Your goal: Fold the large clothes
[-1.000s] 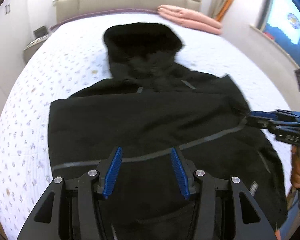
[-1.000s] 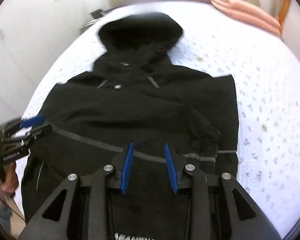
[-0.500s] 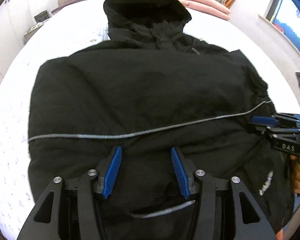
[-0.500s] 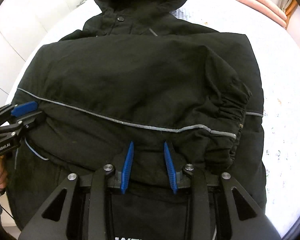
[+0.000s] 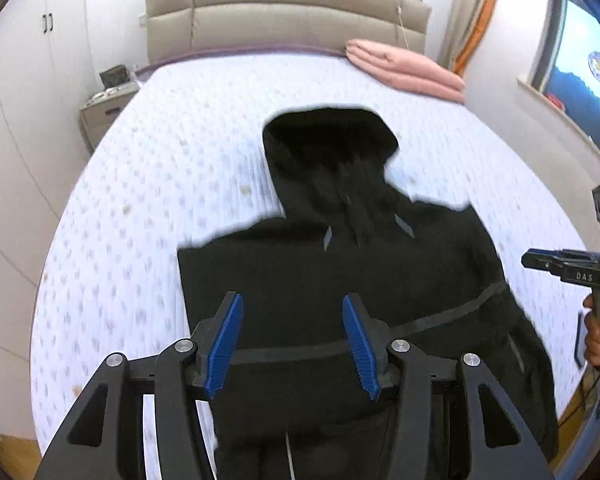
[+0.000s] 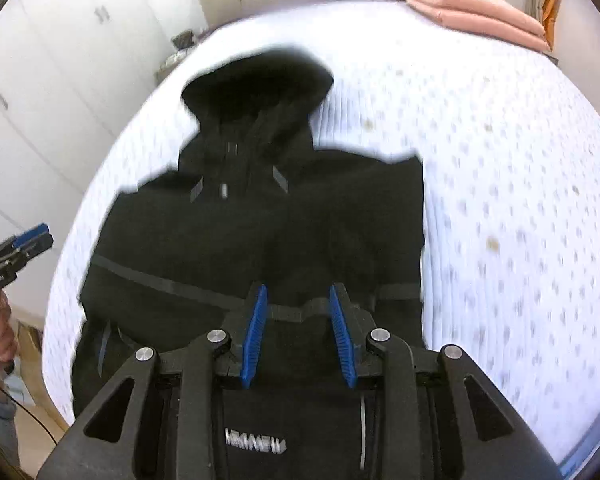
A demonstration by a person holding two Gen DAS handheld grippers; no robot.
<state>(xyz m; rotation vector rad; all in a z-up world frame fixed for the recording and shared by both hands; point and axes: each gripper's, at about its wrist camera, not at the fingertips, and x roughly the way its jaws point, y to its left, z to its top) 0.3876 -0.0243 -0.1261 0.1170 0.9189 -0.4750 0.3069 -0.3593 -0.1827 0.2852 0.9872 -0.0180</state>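
Jacket: a black jacket is laid flat on the bed, its hood pointed at the headboard and its bottom part over the bed's near edge.
Left gripper: its jaws are spread wide above the jacket, and nothing is held.
Right gripper: its jaws are spread too, and nothing is held.
Left view only: a window is seen on the right wall, and the right gripper is seen from the side.
Right view only: white letters on the jacket's bottom part and the cupboards are seen.
Both views: a pink blanket is folded at the bed's far right corner.
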